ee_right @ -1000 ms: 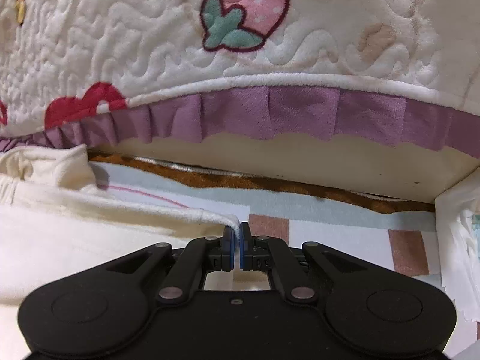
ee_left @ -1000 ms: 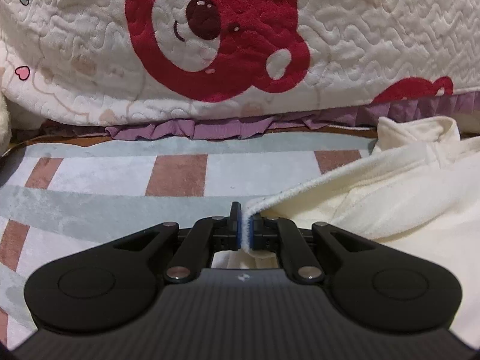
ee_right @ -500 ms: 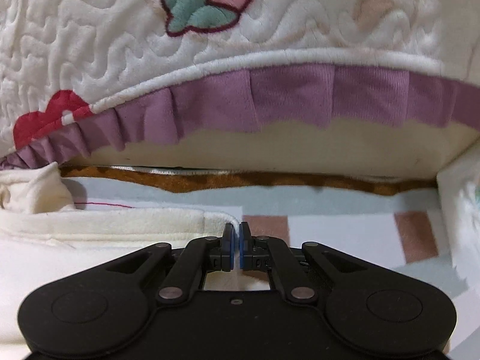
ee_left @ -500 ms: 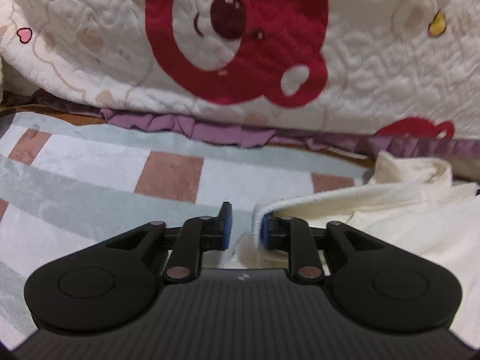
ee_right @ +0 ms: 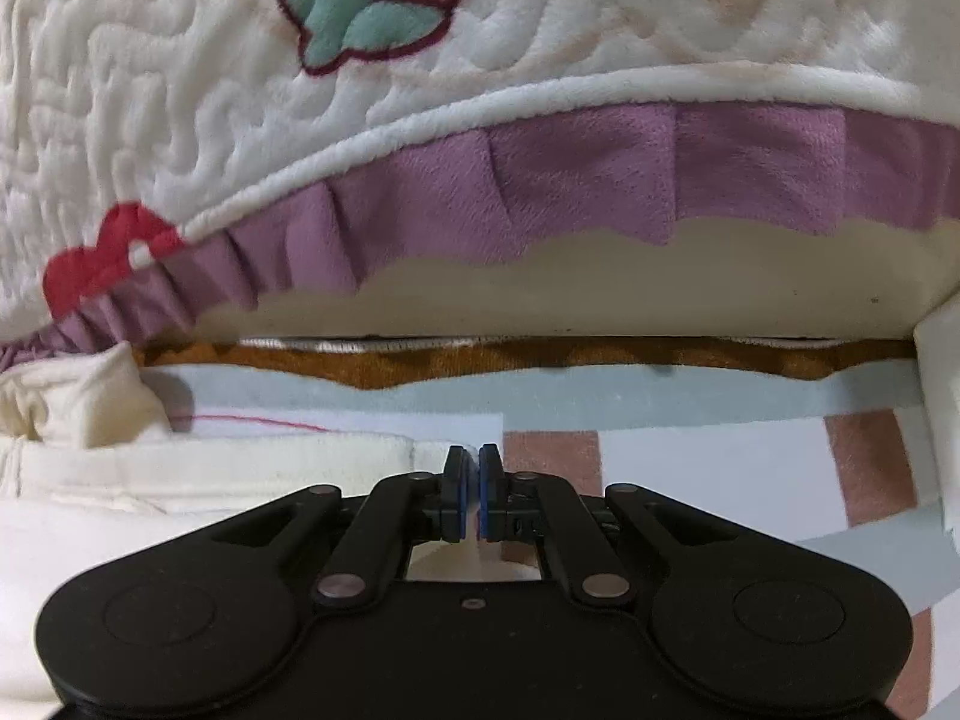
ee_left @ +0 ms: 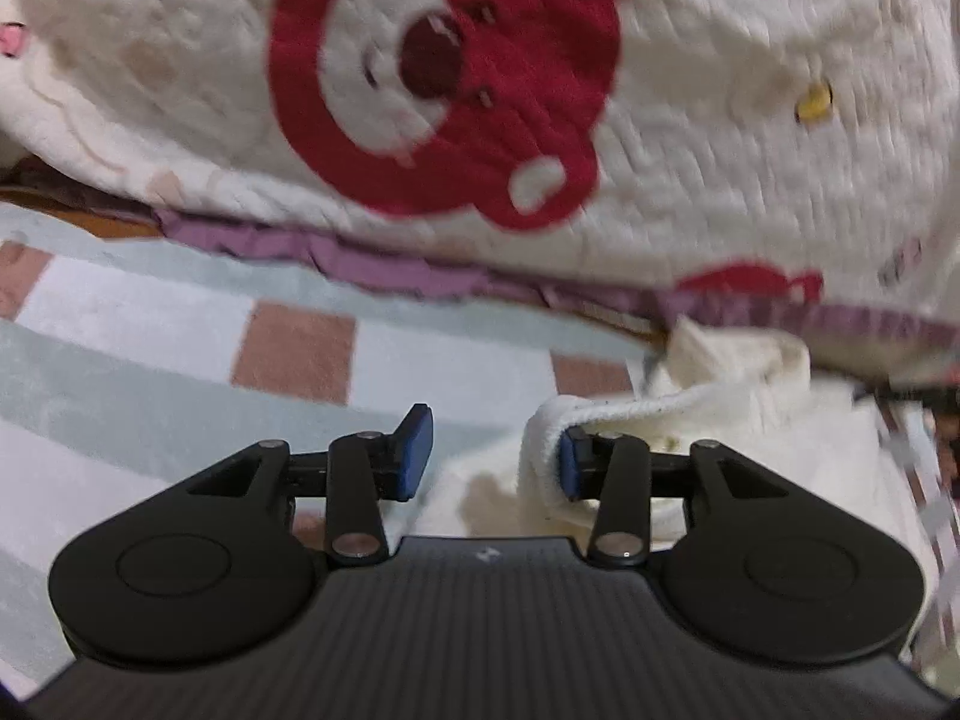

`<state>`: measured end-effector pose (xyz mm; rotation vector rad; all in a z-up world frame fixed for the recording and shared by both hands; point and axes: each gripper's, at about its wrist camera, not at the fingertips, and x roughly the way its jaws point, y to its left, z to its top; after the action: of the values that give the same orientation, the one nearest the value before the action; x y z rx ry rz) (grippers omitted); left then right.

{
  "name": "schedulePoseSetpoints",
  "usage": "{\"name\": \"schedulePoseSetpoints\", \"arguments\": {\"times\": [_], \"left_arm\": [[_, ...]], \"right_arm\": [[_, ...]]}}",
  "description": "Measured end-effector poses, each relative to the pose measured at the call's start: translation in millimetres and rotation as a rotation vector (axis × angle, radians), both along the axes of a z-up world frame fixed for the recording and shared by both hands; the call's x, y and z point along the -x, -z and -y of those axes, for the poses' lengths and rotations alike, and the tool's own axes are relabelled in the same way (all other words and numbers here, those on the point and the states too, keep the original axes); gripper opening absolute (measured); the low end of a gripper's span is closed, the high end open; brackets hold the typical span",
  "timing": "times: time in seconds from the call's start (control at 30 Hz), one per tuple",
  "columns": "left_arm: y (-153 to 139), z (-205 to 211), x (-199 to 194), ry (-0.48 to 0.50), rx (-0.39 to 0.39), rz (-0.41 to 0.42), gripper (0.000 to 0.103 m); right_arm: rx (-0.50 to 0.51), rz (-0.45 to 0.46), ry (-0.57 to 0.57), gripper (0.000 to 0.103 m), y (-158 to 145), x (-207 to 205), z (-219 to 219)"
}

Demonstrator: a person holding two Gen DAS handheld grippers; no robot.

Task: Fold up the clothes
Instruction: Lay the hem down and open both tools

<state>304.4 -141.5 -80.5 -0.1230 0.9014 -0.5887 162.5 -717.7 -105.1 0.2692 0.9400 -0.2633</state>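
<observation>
Lying on the checked mat [ee_left: 150, 360] beside the quilted bed cover [ee_left: 690, 138], the cream garment [ee_left: 750, 414] stretches sideways between the two tongs. The left gripper [ee_left: 489, 459] has just been opening; the folded hem only drapes against its right pad. The right gripper [ee_right: 471, 495] is closed at the garment's opposite corner, apparently pinching its edge. No containers are visible.

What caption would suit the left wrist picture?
Left tool, jaws just opened, lets go of the cream garment, whose edge drapes against one pad, on a checked mat.
</observation>
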Motion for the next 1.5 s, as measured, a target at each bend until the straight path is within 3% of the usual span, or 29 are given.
{"name": "schedulePoseSetpoints", "arguments": {"times": [0.1, 0.23, 0.4, 0.5, 0.57, 0.67, 0.77, 0.83, 0.97, 1.03, 1.13, 1.2, 1.23, 1.27, 1.3, 1.4, 1.43, 1.5], "left_arm": [[-8, -7, 2, -0.003, 0.026, 0.013, 0.042], [-12, -25, 9, 0.027, 0.263, 0.004, 0.046], [19, -48, -3, -0.056, 0.458, -0.191, 0.046], [49, -62, -17, -0.152, 0.543, -0.397, 0.046], [56, -71, -22, -0.184, 0.559, -0.45, 0.046], [41, -78, -18, -0.16, 0.467, -0.367, 0.047], [23, -68, -6, -0.054, 0.362, -0.235, 0.054], [17, -51, 7, 0.03, 0.277, -0.148, 0.056], [18, 2, 30, 0.164, 0.072, 0.017, 0.063], [23, 24, 28, 0.177, 0.035, 0.05, 0.07], [33, 39, 14, 0.134, 0.01, 0.064, 0.071], [38, 43, 3, 0.125, 0.036, 0.034, 0.07], [40, 45, -2, 0.154, 0.067, -0.005, 0.062], [42, 46, -6, 0.183, 0.098, -0.045, 0.02], [39, 47, -5, 0.195, 0.103, -0.045, 0.004], [24, 44, 7, 0.198, 0.066, 0.031, 0.005], [18, 44, 11, 0.199, 0.054, 0.056, 0.005], [6, 29, 14, 0.146, 0.1, 0.106, 0.005]], "right_arm": [[0.0, 0.04, 0.021, 0.004, -7, 3, 5], [0.049, 0.09, 0.056, 0.01, -11, 13, 12], [-0.046, 0.132, 0.08, 0.013, -4, 35, 35], [-0.094, 0.14, 0.077, 0.017, 3, 49, 43], [-0.109, 0.145, 0.067, 0.02, 5, 57, 44], [-0.158, 0.176, 0.049, 0.021, 7, 68, 45], [-0.216, 0.219, 0.01, 0.024, 8, 78, 45], [-0.277, 0.256, -0.012, 0.024, 8, 83, 44], [-0.366, 0.3, -0.039, 0.036, 9, 84, 38], [-0.373, 0.285, -0.058, 0.037, 10, 81, 34], [-0.346, 0.246, -0.091, 0.038, 13, 76, 25], [-0.339, 0.236, -0.098, 0.04, 16, 75, 23], [-0.342, 0.235, -0.1, 0.042, 17, 75, 24], [-0.347, 0.235, -0.101, 0.044, 18, 75, 24], [-0.353, 0.233, -0.102, 0.044, 19, 74, 25], [-0.365, 0.224, -0.098, 0.05, 25, 66, 27], [-0.367, 0.221, -0.095, 0.059, 27, 63, 28], [-0.371, 0.207, -0.092, 0.065, 34, 55, 28]]}}
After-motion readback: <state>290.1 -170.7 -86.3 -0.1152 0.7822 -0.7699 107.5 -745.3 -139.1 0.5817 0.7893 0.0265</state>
